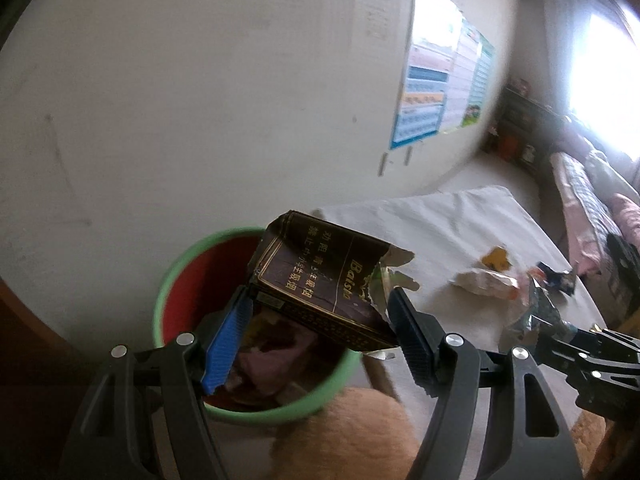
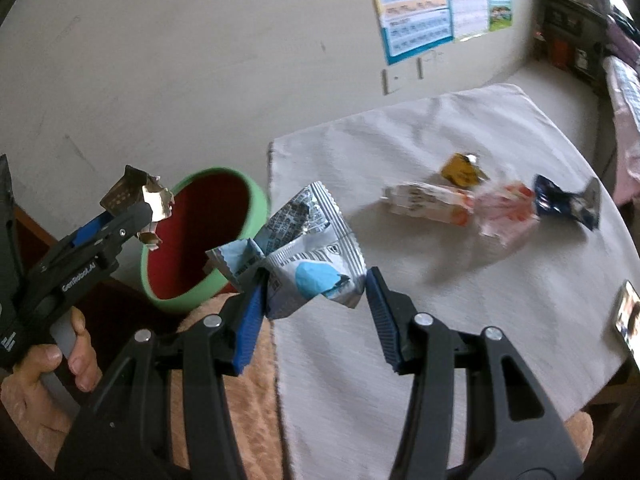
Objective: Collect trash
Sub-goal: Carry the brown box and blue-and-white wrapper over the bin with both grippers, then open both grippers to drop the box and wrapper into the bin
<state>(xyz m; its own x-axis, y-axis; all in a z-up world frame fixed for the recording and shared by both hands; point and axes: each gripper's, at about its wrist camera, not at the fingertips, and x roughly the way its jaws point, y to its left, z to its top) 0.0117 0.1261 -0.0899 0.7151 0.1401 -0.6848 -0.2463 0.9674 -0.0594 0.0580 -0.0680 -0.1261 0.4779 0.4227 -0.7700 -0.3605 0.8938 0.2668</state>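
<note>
Table [image 2: 440, 320] covered with a pale grey-white cloth [image 2: 400, 128], creased near the far edge. On the cloth toward the far right: small yellow wrapper [image 2: 460, 170], white-orange snack packet [image 2: 424, 202] just in front of it, touching a clear red-printed wrapper [image 2: 506, 216], and a dark blue wrapper [image 2: 568, 202] just right of that; a shiny item at the right edge [image 2: 626, 314] is cut off, can't tell what. Floor left of the table carries a green bin with red inside [image 2: 256, 204], standing just beside the table edge.
</note>
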